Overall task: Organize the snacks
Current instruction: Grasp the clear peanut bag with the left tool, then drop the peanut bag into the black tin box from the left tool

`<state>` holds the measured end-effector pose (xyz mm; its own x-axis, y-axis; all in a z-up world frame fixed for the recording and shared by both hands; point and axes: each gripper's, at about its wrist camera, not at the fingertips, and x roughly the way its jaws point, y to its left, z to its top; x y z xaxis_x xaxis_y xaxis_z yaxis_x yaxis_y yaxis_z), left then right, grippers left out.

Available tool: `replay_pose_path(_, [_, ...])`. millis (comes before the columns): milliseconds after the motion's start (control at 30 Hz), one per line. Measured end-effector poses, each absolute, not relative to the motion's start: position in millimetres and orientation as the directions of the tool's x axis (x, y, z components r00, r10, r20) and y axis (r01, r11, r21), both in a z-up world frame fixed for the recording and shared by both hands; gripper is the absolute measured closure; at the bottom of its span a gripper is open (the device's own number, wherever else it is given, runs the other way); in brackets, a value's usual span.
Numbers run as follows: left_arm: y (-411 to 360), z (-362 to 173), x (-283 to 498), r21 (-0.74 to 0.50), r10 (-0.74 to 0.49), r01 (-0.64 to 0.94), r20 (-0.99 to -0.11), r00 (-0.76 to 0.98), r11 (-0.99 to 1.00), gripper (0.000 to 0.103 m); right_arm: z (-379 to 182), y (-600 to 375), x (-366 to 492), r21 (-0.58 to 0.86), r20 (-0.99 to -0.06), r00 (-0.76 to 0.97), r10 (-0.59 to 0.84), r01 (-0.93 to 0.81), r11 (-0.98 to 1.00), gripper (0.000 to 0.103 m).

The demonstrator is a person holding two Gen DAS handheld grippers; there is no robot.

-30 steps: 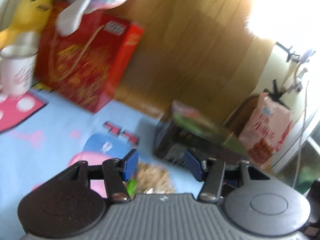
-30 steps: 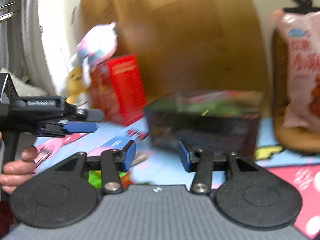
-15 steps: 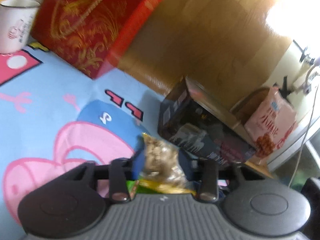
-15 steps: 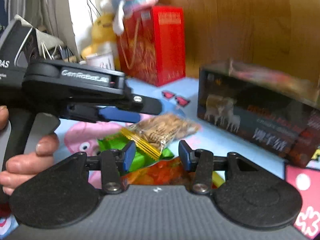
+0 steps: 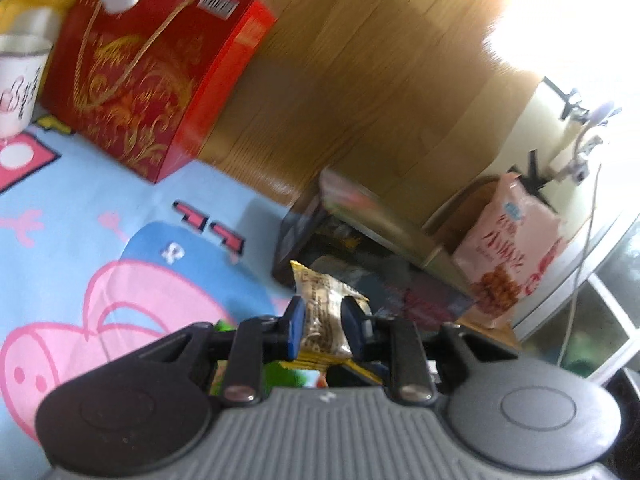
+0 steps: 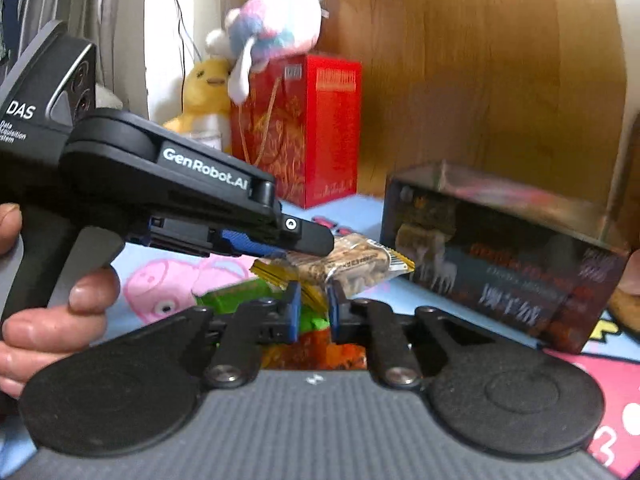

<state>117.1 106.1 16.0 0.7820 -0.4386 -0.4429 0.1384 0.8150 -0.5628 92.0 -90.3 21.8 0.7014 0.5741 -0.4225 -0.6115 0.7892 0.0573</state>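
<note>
**Carry the nut packet clear of the pile and into the dark box**

Your left tool [image 5: 322,326] is clamped on the clear nut packet [image 5: 320,312], its blue pads pressing the packet's two sides near the yellow-sealed end. From the right wrist view the packet [image 6: 356,262] hangs clear of the worktop [image 5: 80,208], sticking out past the left tool's tip toward the dark box [image 6: 492,264]. That box looks like the place for the snacks, though whether its top is open cannot be told from here.

To do this step well, keep the squeeze steady: the wrapper is slick and the contents loose, so a slack grip would likely let it slide out. Lift before you travel, so the trailing yellow edge does not snag the green packet [image 6: 240,294] lying below. Approach the box from above its near wall, not from the side, and let go only when the packet is low inside.

Your right tool [image 6: 312,312] is nearly closed, with a narrow gap between its pads; it sits low over the orange packet [image 6: 320,350] and the green one, and I cannot tell whether it grips either. Hold it there until the left tool is out of the way, since the two tips are just beside each other.

Your left hand [image 6: 48,316] wraps the handle, with the tool level and pointing toward the box. The red gift box [image 5: 152,84] stands well apart at the back.
</note>
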Motion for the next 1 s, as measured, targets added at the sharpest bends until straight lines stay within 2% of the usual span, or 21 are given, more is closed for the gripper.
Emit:
replay_pose_path(167, [90, 45, 127, -0.539, -0.453, 0.201, -0.387, 0.803, 0.818, 0.082, 39, -101, 89, -0.007, -0.341, 0.764, 0.548, -0.584, 0.811, 0.087])
replay_pose_path(367, [58, 65, 173, -0.494, -0.446, 0.240, -0.356, 0.822, 0.836, 0.080, 55, -122, 130, -0.027, -0.288, 0.820, 0.495, -0.523, 0.852, 0.087])
replay_pose_path(400, [51, 65, 185, -0.478, -0.436, 0.239, -0.357, 0.826, 0.845, 0.076, 56, -124, 139, -0.028, -0.284, 0.828, 0.483, -0.511, 0.859, 0.086])
replay_pose_path(533, [38, 51, 214, -0.471, -0.411, 0.186, -0.438, 0.800, 0.862, 0.076, 50, -128, 181, -0.015, -0.336, 0.843, 0.421, -0.451, 0.892, 0.081])
replay_pose_path(600, [45, 49, 206, -0.502, -0.434, 0.198, -0.414, 0.800, 0.842, 0.076, 49, -135, 183, 0.006, -0.346, 0.847, 0.404, -0.429, 0.903, 0.081])
replay_pose_path(633, [50, 50, 199, -0.503, -0.433, 0.200, -0.404, 0.806, 0.841, 0.076, 51, -139, 178, 0.021, -0.330, 0.848, 0.414, -0.431, 0.902, 0.077])
replay_pose_path(700, [61, 53, 186, -0.516, -0.436, 0.198, -0.394, 0.809, 0.833, 0.076, 52, -148, 164, 0.048, -0.306, 0.852, 0.424, -0.431, 0.901, 0.076])
replay_pose_path(767, [70, 54, 170, -0.522, -0.439, 0.191, -0.405, 0.802, 0.831, 0.076, 52, -155, 149, 0.080, -0.294, 0.851, 0.434, -0.431, 0.899, 0.076])
replay_pose_path(900, [66, 49, 127, -0.412, -0.375, 0.181, -0.461, 0.804, 0.893, 0.076, 45, -167, 112, 0.162, -0.299, 0.833, 0.466, -0.437, 0.885, 0.075])
replay_pose_path(967, [61, 39, 108, -0.356, -0.341, 0.172, -0.493, 0.801, 0.918, 0.076, 39, -160, 98, 0.182, -0.319, 0.814, 0.485, -0.450, 0.874, 0.071])
replay_pose_path(1000, [62, 32, 98, -0.350, -0.337, 0.166, -0.512, 0.790, 0.922, 0.076, 36, -156, 92, 0.190, -0.333, 0.801, 0.497, -0.459, 0.868, 0.066])
